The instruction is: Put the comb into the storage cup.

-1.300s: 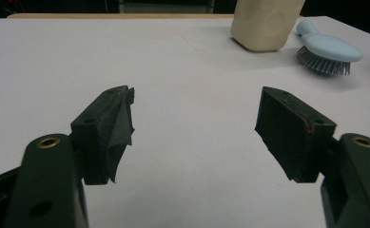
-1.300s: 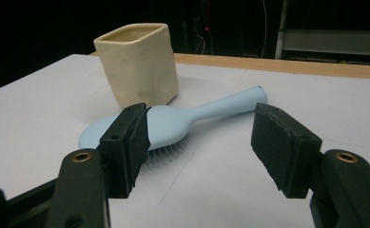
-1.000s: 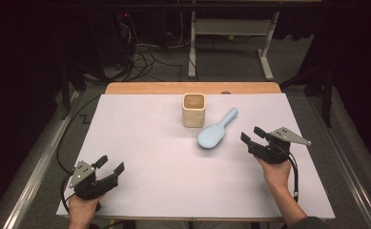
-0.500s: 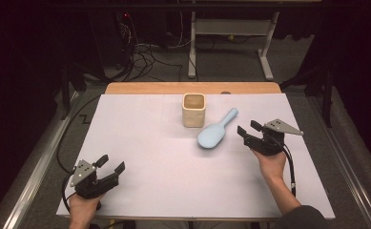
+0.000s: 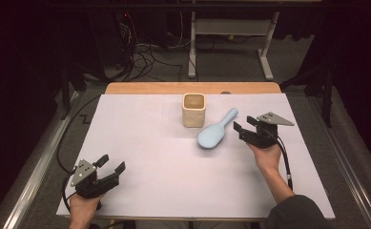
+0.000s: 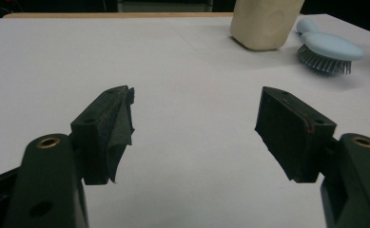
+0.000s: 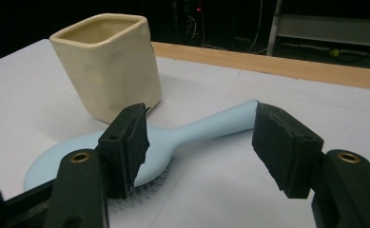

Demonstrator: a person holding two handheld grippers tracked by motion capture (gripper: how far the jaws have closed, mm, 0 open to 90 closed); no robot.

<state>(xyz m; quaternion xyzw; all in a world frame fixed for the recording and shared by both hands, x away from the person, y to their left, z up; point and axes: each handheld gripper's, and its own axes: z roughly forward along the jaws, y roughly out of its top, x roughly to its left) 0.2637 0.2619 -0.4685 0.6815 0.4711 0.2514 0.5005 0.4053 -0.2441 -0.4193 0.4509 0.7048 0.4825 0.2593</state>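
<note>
My left hand-held gripper (image 5: 108,168) rests open and empty at the desk's (image 5: 145,143) near left corner. Mid-desk stand one cream cup (image 5: 193,109) and, just beside it, one blue hairbrush (image 5: 215,132), bristles down, not yet grasped. My right hand-held gripper (image 5: 245,127) gapes beside its handle; I judge picking it up remains.

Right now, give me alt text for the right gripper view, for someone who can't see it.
The right gripper, jaws open, points at the handle of a light blue hairbrush that lies bristles down on the white table cover. A cream square cup stands upright just behind the brush head, and the wooden table edge runs across the back.
</note>
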